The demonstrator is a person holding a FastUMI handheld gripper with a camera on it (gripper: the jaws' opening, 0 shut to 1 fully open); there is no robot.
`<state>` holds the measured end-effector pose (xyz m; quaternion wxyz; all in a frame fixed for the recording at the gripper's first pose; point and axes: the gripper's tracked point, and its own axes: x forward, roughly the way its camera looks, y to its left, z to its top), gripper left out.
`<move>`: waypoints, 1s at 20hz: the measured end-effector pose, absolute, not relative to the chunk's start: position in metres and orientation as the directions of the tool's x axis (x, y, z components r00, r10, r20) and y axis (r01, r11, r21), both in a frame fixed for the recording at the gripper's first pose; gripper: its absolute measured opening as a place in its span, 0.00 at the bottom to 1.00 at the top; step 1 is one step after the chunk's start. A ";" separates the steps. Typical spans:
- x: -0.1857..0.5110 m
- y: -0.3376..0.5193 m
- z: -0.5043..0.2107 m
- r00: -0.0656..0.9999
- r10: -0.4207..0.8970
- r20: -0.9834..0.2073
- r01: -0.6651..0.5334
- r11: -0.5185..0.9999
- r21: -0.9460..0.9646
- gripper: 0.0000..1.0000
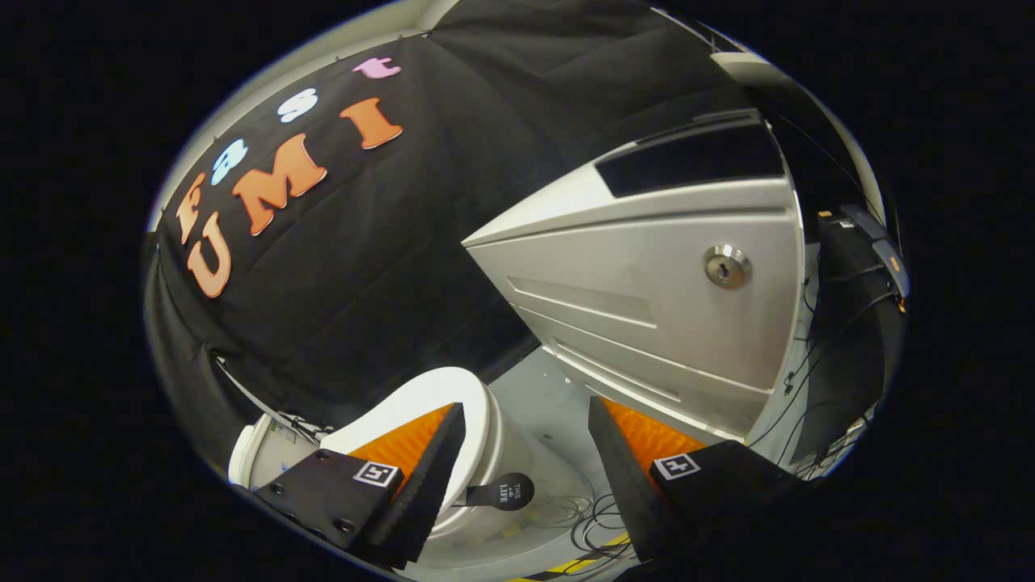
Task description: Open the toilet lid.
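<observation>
Grey booth floor [550, 404], white toilet [477, 420] with lid [420, 396] down, hand-held gripper [525, 461] wide apart, empty

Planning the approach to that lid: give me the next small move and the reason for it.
Probably bring the gripper down and across toward the toilet lid, aiming at its front edge. The fingers stand open and hold nothing; the lid looks shut and sits behind one finger, not between them. The silver cabinet is off to the other side.
</observation>
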<state>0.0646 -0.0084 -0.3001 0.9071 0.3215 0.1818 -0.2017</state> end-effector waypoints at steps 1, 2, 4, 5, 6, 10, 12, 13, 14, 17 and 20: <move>0.063 -0.012 -0.301 0.849 -0.257 -0.462 0.495 0.694 0.523 0.99; 0.062 -0.015 -0.303 0.845 -0.263 -0.466 0.505 0.681 0.531 0.99; 0.061 -0.016 -0.305 0.842 -0.267 -0.469 0.513 0.667 0.540 0.98; 0.060 -0.014 -0.308 0.840 -0.259 -0.477 0.514 0.664 0.543 0.99; 0.061 -0.010 -0.310 0.841 -0.246 -0.482 0.510 0.662 0.550 0.99; 0.053 0.023 -0.327 0.822 -0.118 -0.557 0.492 0.639 0.591 0.99; 0.055 0.026 -0.335 0.816 -0.100 -0.569 0.496 0.627 0.601 0.98; 0.056 0.023 -0.337 0.819 -0.114 -0.563 0.501 0.619 0.605 0.98; 0.057 0.021 -0.335 0.823 -0.116 -0.556 0.502 0.605 0.617 0.97; 0.055 0.017 -0.331 0.834 -0.118 -0.539 0.511 0.534 0.674 0.96; 0.039 0.034 -0.322 0.834 -0.027 -0.551 0.498 0.466 0.732 0.96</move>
